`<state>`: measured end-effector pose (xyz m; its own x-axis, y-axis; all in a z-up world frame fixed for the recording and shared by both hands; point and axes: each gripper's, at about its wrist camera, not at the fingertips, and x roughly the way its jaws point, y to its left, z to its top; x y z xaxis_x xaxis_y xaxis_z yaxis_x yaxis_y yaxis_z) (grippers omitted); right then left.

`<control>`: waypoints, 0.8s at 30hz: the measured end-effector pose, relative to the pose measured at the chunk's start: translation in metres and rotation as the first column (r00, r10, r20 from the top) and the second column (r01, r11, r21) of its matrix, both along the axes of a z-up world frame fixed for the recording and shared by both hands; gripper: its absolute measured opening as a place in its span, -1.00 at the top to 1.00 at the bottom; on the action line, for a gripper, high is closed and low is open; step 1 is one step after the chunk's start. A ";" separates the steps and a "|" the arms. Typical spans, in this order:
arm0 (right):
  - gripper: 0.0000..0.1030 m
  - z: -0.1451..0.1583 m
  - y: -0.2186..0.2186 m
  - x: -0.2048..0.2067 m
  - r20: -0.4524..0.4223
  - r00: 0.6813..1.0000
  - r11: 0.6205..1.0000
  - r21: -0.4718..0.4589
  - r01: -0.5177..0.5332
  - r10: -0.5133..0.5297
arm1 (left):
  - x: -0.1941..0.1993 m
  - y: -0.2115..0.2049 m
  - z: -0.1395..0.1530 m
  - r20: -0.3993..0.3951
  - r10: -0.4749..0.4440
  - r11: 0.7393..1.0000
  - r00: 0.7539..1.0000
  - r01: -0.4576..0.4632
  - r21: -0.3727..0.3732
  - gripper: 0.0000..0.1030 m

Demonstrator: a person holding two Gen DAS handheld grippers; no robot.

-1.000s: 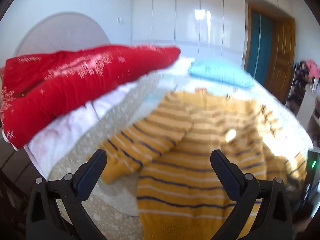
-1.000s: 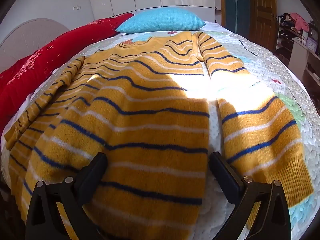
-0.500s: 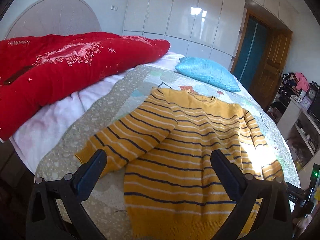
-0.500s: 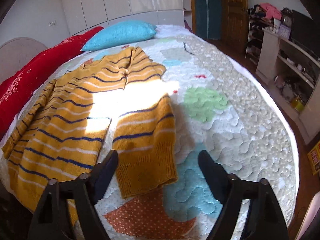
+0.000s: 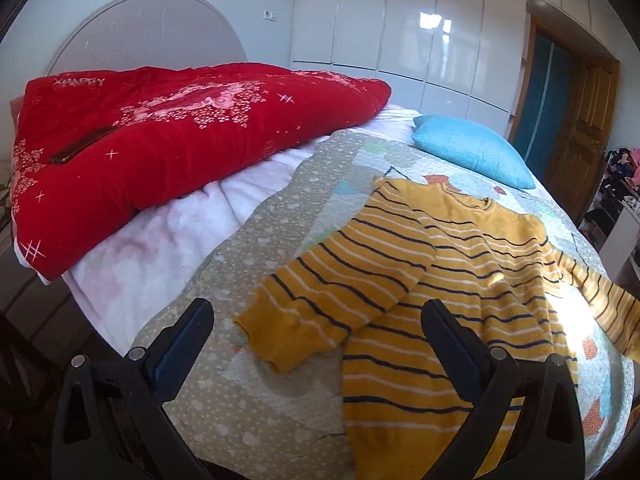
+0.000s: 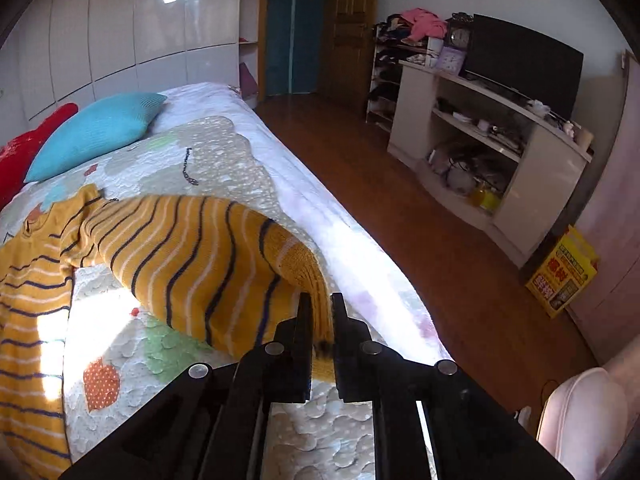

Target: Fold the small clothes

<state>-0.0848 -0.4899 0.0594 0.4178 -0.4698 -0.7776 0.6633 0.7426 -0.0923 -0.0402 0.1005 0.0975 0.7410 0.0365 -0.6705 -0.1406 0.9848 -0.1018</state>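
A yellow sweater (image 5: 448,280) with dark and white stripes lies spread on the quilted bed (image 5: 256,412). Its near sleeve cuff (image 5: 280,336) lies on the quilt between the open jaws of my left gripper (image 5: 316,332), which hovers above the bed and holds nothing. In the right wrist view my right gripper (image 6: 321,316) is shut on the cuff of the other sleeve (image 6: 192,256) and holds it lifted off the quilt (image 6: 132,344). The sweater body (image 6: 28,320) stays flat at the left.
A red duvet (image 5: 160,152) is piled at the head of the bed, with a blue pillow (image 5: 472,152) beside it. The bed's right edge (image 6: 360,248) drops to a wooden floor (image 6: 420,240). A TV cabinet (image 6: 492,148) and a yellow box (image 6: 560,272) stand beyond.
My right gripper has closed on the right sleeve cuff and lifted it off the quilt. My left gripper has shifted left toward the left sleeve cuff and stays open.
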 end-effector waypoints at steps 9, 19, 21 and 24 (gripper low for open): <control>-0.42 -0.024 0.093 -0.008 0.107 0.973 0.973 0.081 -0.215 0.205 | 0.046 0.057 -0.068 -0.167 0.049 0.998 0.985 -0.055 -0.032 -1.00; -0.42 -0.050 0.151 0.006 0.106 0.933 0.920 0.163 -0.357 0.343 | 0.106 0.047 -0.097 -0.222 -0.075 0.995 0.972 0.059 -0.077 0.90; -0.42 -0.052 0.155 0.008 0.108 0.933 0.918 0.173 -0.358 0.343 | 0.115 0.057 -0.086 -0.210 -0.025 0.999 0.977 0.019 -0.029 0.92; -0.42 -0.054 0.155 0.009 0.115 0.936 0.918 0.183 -0.350 0.334 | 0.128 0.089 -0.066 -0.156 0.117 0.993 0.981 -0.110 0.052 0.92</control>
